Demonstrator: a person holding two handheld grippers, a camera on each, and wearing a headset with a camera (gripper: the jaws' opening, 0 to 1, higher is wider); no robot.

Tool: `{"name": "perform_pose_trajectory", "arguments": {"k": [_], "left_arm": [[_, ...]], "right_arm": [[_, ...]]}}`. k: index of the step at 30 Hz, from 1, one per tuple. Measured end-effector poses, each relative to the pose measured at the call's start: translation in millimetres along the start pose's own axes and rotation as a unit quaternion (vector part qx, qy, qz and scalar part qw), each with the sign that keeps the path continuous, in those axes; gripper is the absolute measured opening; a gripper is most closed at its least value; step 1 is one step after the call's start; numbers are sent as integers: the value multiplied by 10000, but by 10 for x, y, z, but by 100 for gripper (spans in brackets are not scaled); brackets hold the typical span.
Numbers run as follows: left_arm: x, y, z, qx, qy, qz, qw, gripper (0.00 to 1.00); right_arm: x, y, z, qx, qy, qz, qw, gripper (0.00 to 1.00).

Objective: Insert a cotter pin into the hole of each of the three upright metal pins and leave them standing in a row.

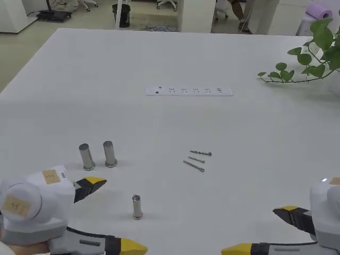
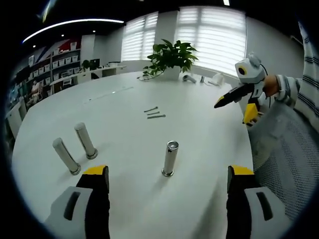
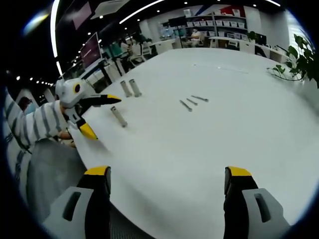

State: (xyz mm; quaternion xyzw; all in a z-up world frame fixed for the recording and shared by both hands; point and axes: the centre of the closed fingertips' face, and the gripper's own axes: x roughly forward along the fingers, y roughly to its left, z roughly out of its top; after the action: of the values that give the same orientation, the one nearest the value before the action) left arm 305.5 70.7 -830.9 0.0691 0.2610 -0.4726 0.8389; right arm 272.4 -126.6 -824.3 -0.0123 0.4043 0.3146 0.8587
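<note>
Left tool (image 1: 121, 214) and right tool (image 3: 168, 171) released, jaws wide, at near edge of surface (image 1: 249, 143), three metal pins (image 1: 109, 154) upright near-left, cotter pins (image 1: 196, 160) mid-surface.

Premises: open-plan office. Evidence: a large white counter (image 1: 239, 159) with a white socket strip (image 1: 188, 91) on its top. Castor bases of swivel chairs (image 1: 87, 4) stand on the floor beyond its far edge, and a mesh-backed chair (image 2: 279, 154) is at the near edge. Slatted window blinds (image 2: 219, 37) run along one wall; shelving (image 2: 65, 62) with filed items lines another. Further desks (image 3: 224, 42), a large screen (image 3: 92, 47) and linear ceiling lights (image 3: 139, 11) noted. A leafy potted plant (image 2: 170, 56) stands on the counter.
</note>
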Motion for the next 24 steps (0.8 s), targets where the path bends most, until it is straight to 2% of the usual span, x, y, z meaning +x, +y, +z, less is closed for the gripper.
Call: {"name": "perform_pose_trajectory", "arguments": {"k": [3, 5, 10, 13, 17, 20, 24], "left_arm": [[-33, -15, 17, -36, -34, 17, 10000, 99], [-50, -14, -2, -17, 39, 41, 10000, 99], [-93, -19, -4, -160, 20, 55, 9999, 99], [-104, -25, -8, -259, 2, 30, 9997, 99], [-120, -32, 19, -315, -73, 16, 9995, 99], [-128, -43, 33, -326, -92, 6, 9994, 99], [-134, -61, 37, -343, -107, -8, 9994, 99]], "right_arm": [[-10, -7, 23, -25, 4, 3, 10000, 95], [-25, 6, 68, -142, 31, 69, 9999, 94], [-63, -71, 259, -452, 10, 36, 9990, 94], [-56, -91, 356, -706, 71, 116, 9974, 94], [-17, -60, 482, -1161, 197, 241, 9928, 93], [60, 1, 567, -1548, 349, 372, 9866, 92], [177, 29, 684, -1835, 437, 481, 9809, 92]]}}
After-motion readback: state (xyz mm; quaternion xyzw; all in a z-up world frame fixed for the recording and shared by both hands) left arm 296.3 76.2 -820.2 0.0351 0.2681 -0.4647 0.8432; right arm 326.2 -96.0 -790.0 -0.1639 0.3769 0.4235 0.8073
